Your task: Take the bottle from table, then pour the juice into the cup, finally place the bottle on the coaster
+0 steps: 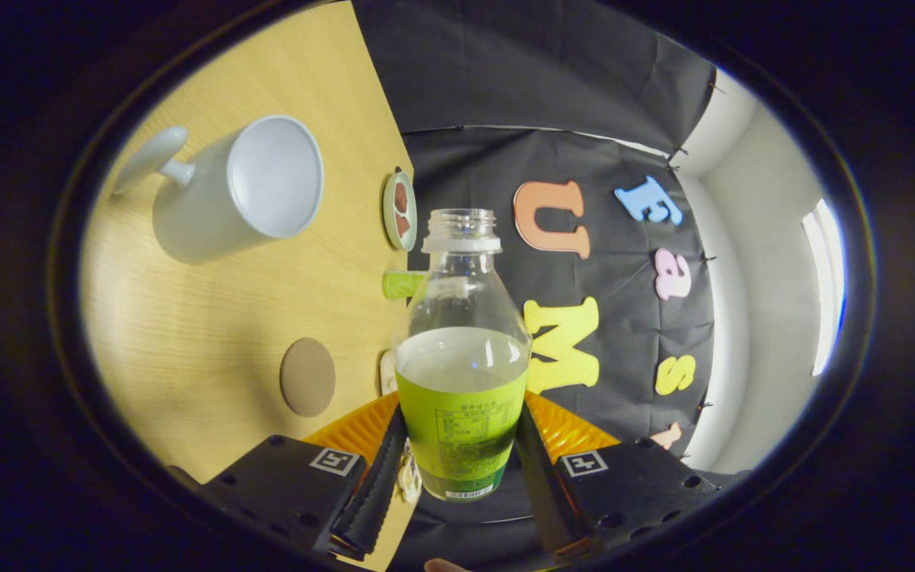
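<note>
Showing the bottle [462,349] clamped between the two fingers of the gripper [457,469], the fisheye view recorded a firm two-sided hold low on the labelled body, the jaws closed to the bottle's width. The bottle was uncapped, its open neck pointing straight ahead along the fingers, so that its long axis ran in line with the tool. A pale liquid filled roughly the lower half. The wooden table [211,334] appeared rolled to one side of the bottle, which suggested that the tool was held turned and the bottle was carried off the table, apparently tipped toward pouring. The cup [247,187], a white mug with its handle on the far side from the bottle, stood well apart from the neck, its open mouth facing the bottle's side. The coaster [307,376], a round brown disc, lay on the table nearer the bottle's base than the cup did. A small dish [399,210] and a green piece [402,284] sat just beside the neck. Judged from this, the neck needed carrying across to the cup's rim.
</note>
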`<state>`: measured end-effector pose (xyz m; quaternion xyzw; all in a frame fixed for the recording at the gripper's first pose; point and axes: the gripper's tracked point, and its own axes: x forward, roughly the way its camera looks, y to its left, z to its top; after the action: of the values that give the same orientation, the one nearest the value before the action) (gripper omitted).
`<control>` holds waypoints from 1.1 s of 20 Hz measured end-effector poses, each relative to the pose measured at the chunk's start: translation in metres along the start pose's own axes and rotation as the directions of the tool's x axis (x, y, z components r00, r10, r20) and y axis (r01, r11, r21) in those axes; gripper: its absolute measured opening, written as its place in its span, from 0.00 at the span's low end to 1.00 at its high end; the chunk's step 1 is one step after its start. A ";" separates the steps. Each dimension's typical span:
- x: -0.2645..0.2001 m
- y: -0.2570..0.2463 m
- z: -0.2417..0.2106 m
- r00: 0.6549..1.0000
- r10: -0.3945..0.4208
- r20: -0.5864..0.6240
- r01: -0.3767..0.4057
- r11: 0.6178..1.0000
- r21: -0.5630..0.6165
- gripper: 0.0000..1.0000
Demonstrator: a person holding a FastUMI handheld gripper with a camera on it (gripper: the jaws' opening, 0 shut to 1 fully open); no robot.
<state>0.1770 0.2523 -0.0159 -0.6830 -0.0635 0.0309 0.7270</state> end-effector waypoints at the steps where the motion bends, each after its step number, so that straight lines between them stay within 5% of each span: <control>1: -0.001 0.001 0.002 1.000 -0.003 0.005 0.003 1.000 -0.018 0.78; 22: -0.002 -0.004 0.022 1.000 -0.005 0.028 0.011 0.978 -0.209 0.77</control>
<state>0.1722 0.2736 -0.0103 -0.7550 -0.0791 0.0306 0.6502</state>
